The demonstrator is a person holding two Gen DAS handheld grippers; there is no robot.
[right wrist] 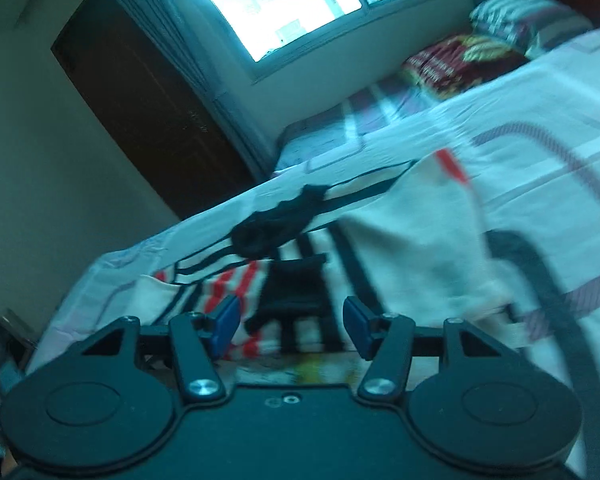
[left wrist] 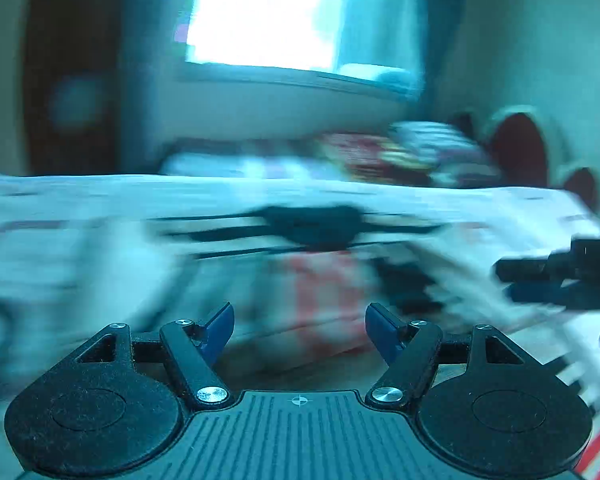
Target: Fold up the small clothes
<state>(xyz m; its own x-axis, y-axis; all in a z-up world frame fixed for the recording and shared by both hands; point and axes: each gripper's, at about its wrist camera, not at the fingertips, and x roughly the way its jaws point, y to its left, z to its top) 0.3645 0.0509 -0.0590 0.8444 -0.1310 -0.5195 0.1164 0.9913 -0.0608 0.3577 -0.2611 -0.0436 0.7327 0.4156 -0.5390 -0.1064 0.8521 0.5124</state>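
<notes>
- On the bed [right wrist: 540, 92], straight ahead of both tongs, lies the striped garment [right wrist: 300, 264], white with black and red bands, a dark bunched bit at its far end.
- Left gripper [left wrist: 300, 330]: jaws spread wide, holding nothing. Its view is badly smeared.
- Right gripper [right wrist: 290, 326]: also spread, empty, and the cloth's near edge sits just past its tips (looks like the closer one to me).
- Long axis seems to run away from the tongs, so I'd guess a near-edge pinch comes next.
</notes>
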